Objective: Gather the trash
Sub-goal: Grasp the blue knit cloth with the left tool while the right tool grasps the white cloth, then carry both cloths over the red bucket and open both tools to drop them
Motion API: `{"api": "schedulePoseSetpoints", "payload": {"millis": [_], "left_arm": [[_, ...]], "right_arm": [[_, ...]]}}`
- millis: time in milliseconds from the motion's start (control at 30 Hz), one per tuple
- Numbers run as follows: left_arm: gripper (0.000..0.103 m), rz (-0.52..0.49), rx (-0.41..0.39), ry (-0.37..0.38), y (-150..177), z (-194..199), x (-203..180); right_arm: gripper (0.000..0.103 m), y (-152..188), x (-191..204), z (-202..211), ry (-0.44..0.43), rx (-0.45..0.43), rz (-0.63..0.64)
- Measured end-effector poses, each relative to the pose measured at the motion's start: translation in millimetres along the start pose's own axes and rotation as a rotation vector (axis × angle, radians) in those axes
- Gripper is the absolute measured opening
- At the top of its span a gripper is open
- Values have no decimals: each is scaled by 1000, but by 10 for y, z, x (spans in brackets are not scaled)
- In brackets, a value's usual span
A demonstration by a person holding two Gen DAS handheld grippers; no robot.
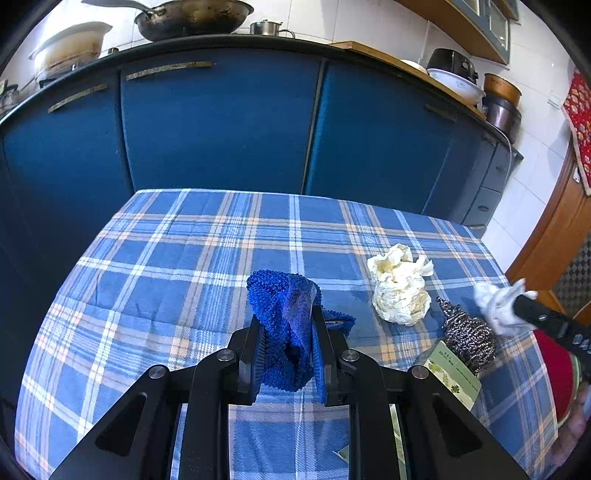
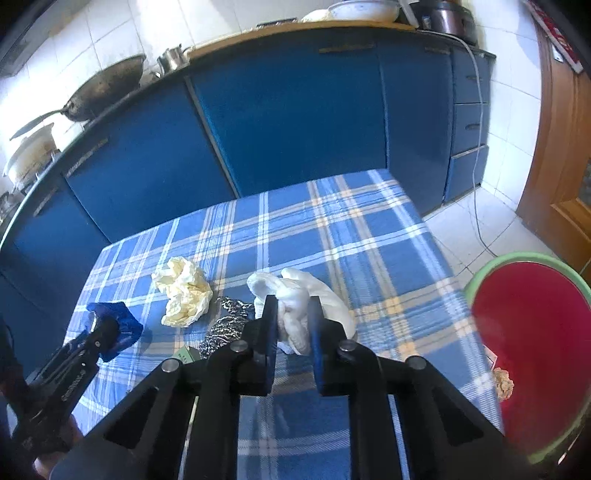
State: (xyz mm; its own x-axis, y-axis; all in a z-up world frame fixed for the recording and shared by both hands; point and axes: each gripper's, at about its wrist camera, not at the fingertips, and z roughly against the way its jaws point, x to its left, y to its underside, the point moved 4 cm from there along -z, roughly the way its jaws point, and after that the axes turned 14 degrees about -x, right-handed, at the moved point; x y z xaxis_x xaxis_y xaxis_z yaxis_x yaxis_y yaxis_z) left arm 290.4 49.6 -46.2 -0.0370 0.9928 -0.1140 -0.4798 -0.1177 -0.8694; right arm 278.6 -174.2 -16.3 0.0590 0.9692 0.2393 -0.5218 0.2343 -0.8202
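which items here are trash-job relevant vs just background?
Job:
left tongs shut on blue knit cloth
right tongs shut on white crumpled wrapper
cream crumpled paper
steel scourer
red bin

Background:
wok
plaid tablecloth
blue cabinets

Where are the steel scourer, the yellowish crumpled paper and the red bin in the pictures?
steel scourer (image 1: 468, 338), left wrist view, on the middle of its wire coil.
yellowish crumpled paper (image 2: 184, 295), right wrist view, on the centre of the wad.
red bin (image 2: 532, 332), right wrist view, on its red inner wall.
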Motion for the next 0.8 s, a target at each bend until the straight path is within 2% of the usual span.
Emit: {"api": "schedulePoseSetpoints", "payload": {"millis": [200, 533, 800], "left_arm": [[22, -6, 2, -2, 3, -18, -8], [22, -14, 12, 14, 39, -65, -32], [22, -26, -27, 17, -48, 65, -100]], "right_arm": [[18, -54, -163, 352, 2, -48, -32], [18, 58, -544, 948, 22, -84, -98], [18, 115, -807, 1265, 79, -128, -112]]}}
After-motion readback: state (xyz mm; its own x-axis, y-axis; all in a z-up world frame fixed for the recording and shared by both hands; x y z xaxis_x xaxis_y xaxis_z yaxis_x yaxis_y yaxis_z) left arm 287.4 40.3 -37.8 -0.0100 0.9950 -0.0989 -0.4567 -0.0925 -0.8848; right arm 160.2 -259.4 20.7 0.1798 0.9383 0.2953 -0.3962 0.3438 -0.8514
